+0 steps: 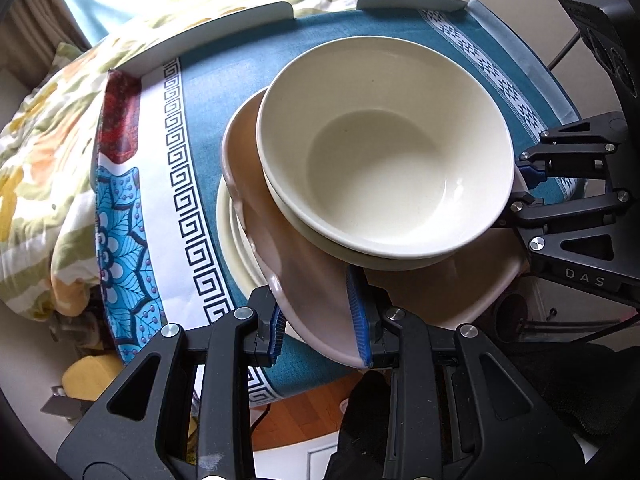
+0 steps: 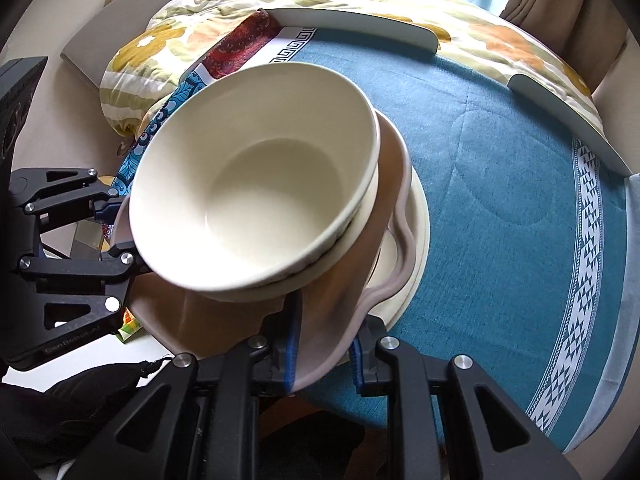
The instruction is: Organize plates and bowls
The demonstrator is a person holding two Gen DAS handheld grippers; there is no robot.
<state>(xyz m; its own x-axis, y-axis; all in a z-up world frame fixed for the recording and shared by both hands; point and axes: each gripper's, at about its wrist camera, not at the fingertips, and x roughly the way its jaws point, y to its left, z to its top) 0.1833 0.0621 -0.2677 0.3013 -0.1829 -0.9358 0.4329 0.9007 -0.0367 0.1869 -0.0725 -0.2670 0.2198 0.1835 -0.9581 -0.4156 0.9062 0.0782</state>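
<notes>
Left gripper point(image 1: 320, 320) and right gripper point(image 2: 324, 348) each pinch opposite rims of the pink plate point(image 1: 304, 280), which carries stacked cream bowls point(image 1: 384, 152).

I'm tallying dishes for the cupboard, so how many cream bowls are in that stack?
2: the top cream bowl nests in a second cream bowl, showing only its rim, on the pink plate. More could hide beneath.

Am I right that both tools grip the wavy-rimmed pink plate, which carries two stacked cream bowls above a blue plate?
Not quite: the plate underneath is cream, not blue, as the right wrist view shows. Both the left tool and right tool do grip the wavy-rimmed pink plate, carrying two stacked cream bowls.
</notes>
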